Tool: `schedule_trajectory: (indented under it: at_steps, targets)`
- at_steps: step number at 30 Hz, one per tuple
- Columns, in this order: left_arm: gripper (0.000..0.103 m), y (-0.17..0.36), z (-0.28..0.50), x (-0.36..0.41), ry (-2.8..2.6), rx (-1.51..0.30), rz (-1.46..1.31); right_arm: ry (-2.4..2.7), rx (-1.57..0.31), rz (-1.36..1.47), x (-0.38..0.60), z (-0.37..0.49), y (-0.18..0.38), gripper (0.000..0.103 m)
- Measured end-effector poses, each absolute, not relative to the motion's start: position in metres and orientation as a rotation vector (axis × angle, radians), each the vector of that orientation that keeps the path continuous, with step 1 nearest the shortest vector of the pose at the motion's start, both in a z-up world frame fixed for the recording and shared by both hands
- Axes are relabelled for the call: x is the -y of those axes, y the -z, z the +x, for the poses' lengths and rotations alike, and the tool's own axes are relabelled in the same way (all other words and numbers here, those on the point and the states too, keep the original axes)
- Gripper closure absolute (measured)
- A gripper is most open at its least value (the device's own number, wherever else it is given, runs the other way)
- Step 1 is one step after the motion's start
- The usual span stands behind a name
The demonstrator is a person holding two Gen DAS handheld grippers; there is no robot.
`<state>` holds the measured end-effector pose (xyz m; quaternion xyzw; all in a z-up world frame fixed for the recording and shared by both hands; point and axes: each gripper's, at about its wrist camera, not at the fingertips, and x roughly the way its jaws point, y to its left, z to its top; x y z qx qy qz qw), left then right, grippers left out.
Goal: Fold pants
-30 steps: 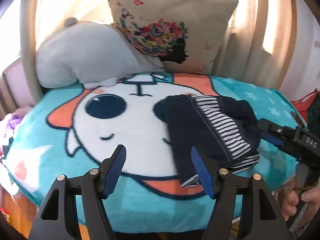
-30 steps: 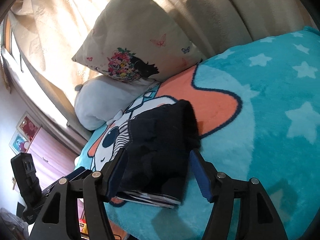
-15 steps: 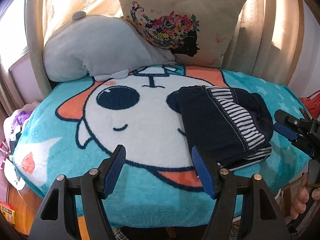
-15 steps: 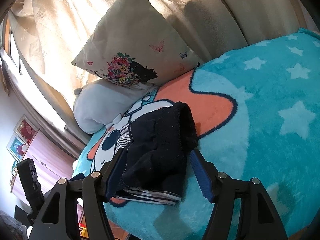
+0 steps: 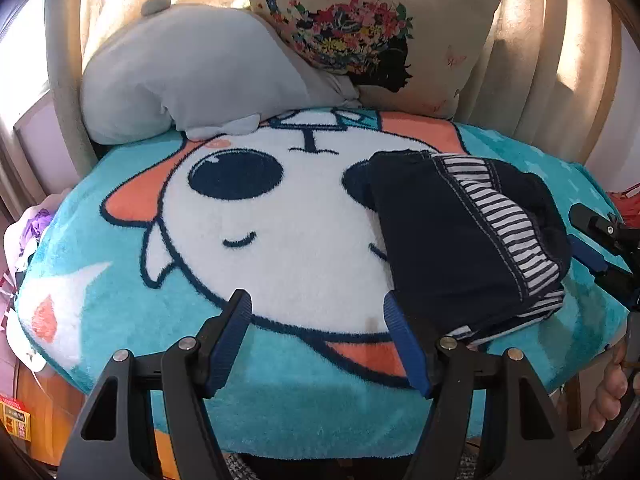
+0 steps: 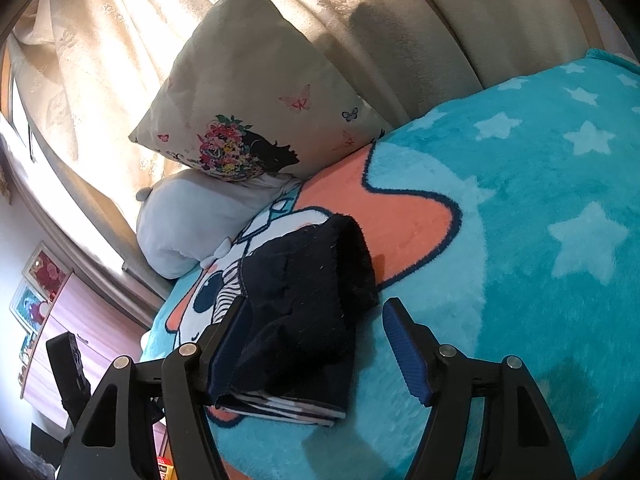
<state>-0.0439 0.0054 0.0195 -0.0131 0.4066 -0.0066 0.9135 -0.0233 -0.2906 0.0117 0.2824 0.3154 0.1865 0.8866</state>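
- Pants (image 5: 452, 248) lay folded into a compact navy stack with striped lining showing, on blanket (image 5: 280, 240) near its right front edge.
- Left gripper (image 5: 318, 338) hovered released over front edge, holding nothing, right finger just beside the stack.
- Right gripper (image 6: 316, 342) also spread wide, empty, left finger (image 6: 228, 344) against the stack's side.
- Floral pillow (image 5: 372, 28) and grey pillow (image 5: 192, 76) sat along back edge.
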Motion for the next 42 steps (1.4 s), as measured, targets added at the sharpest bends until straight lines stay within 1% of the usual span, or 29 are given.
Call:
schedule_trajectory:
  at_steps: [6, 9, 14, 16, 21, 28, 30, 32, 38, 39, 40, 41, 42]
  targets:
    - [0.035, -0.013, -0.037, -0.007, 0.017, -0.860, -0.034, -0.384, -0.652, 0.609, 0.295, -0.019, -0.009, 0.030]
    - [0.035, -0.019, -0.035, -0.016, 0.031, -0.831, -0.086, -0.390, -0.640, 0.613, 0.297, -0.018, -0.011, 0.028]
    - [0.034, -0.038, -0.025, -0.046, 0.114, -0.768, -0.275, -0.415, -0.629, 0.607, 0.295, -0.014, -0.013, 0.021]
    - [0.030, -0.039, -0.013, -0.053, 0.189, -0.790, -0.360, -0.424, -0.639, 0.602, 0.292, -0.011, -0.010, 0.021]
    - [0.029, -0.026, 0.020, -0.047, 0.382, -0.878, -0.519, -0.418, -0.694, 0.583, 0.285, -0.001, 0.003, 0.021]
    - [0.026, -0.010, 0.055, -0.010, 0.513, -0.947, -0.496, -0.437, -0.727, 0.572, 0.282, 0.007, 0.005, 0.020]
    - [0.024, -0.003, 0.062, -0.005, 0.549, -0.967, -0.518, -0.449, -0.738, 0.559, 0.278, 0.010, 0.004, 0.019]
    - [0.021, -0.003, 0.065, -0.001, 0.557, -0.961, -0.523, -0.461, -0.746, 0.551, 0.273, 0.013, 0.005, 0.019]
    - [0.020, -0.005, 0.063, 0.014, 0.578, -0.953, -0.462, -0.500, -0.758, 0.552, 0.262, 0.023, 0.009, 0.019]
    - [0.023, -0.006, 0.060, 0.018, 0.586, -0.950, -0.449, -0.510, -0.759, 0.543, 0.259, 0.024, 0.009, 0.023]
    - [0.038, -0.008, 0.057, 0.020, 0.584, -0.946, -0.439, -0.527, -0.764, 0.540, 0.255, 0.024, 0.009, 0.027]
    - [0.048, -0.010, 0.054, 0.022, 0.574, -0.941, -0.416, -0.550, -0.772, 0.549, 0.253, 0.025, 0.010, 0.037]
    - [0.052, -0.013, 0.051, 0.022, 0.565, -0.932, -0.399, -0.567, -0.779, 0.568, 0.252, 0.025, 0.012, 0.041]
